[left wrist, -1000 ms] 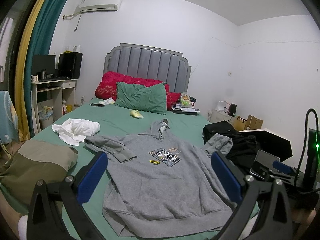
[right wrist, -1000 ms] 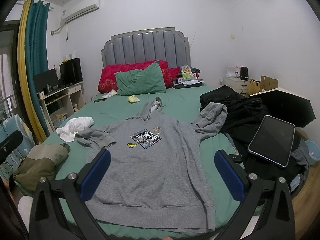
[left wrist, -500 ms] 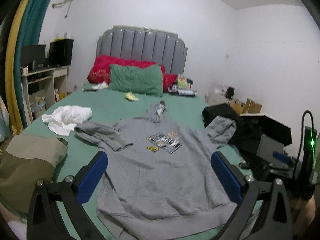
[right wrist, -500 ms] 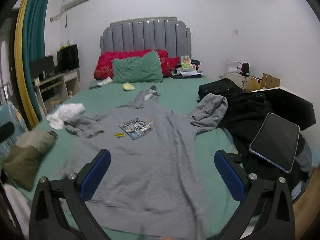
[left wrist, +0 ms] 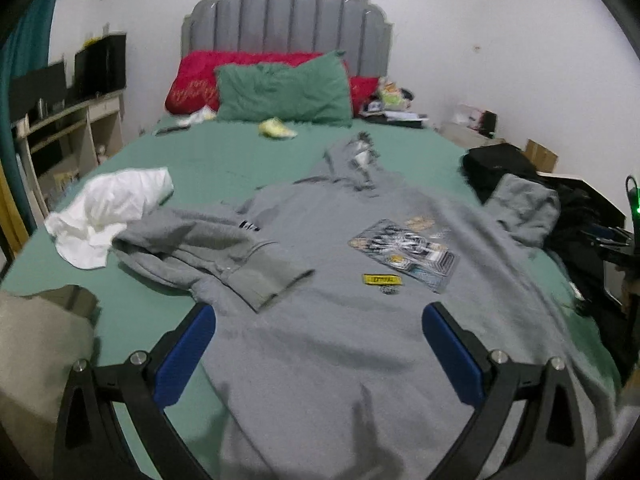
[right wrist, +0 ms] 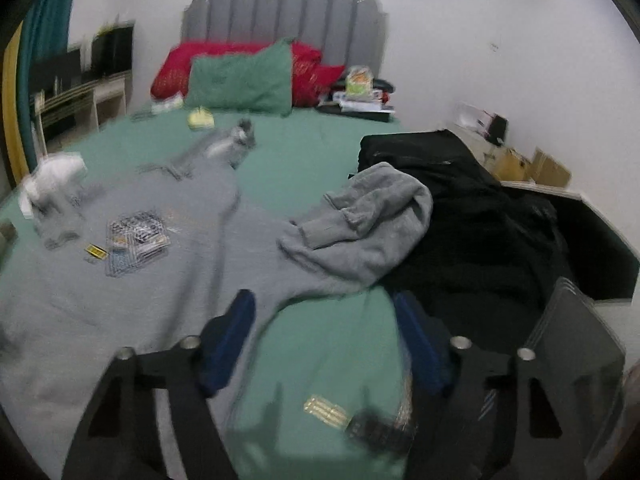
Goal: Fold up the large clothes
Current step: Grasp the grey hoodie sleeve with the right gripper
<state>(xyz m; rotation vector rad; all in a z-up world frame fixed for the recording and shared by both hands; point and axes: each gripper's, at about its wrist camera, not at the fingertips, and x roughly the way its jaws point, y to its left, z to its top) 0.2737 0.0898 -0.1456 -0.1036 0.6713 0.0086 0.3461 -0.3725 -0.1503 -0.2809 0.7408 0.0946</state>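
Observation:
A grey hoodie [left wrist: 360, 320] with a printed chest patch lies face up on the green bed [left wrist: 224, 168]. Its left sleeve [left wrist: 224, 256] is bunched beside the body. Its right sleeve [right wrist: 360, 224] is crumpled against a black garment. My left gripper [left wrist: 318, 340] hangs open over the lower part of the hoodie, nothing between its blue pads. My right gripper [right wrist: 326, 336] is over the green sheet just below the right sleeve; its jaws are closing and hold nothing.
A white garment [left wrist: 108, 208] and an olive one [left wrist: 36, 344] lie at the bed's left side. A black clothes pile [right wrist: 480, 232] and a tablet [right wrist: 572, 352] sit on the right. Pillows [left wrist: 280, 96] rest by the grey headboard. A desk [left wrist: 68, 128] stands left.
Both grippers have moved forward and down toward the bed. The right one swung toward the crumpled right sleeve and its jaws have narrowed. The left jaws stay wide.

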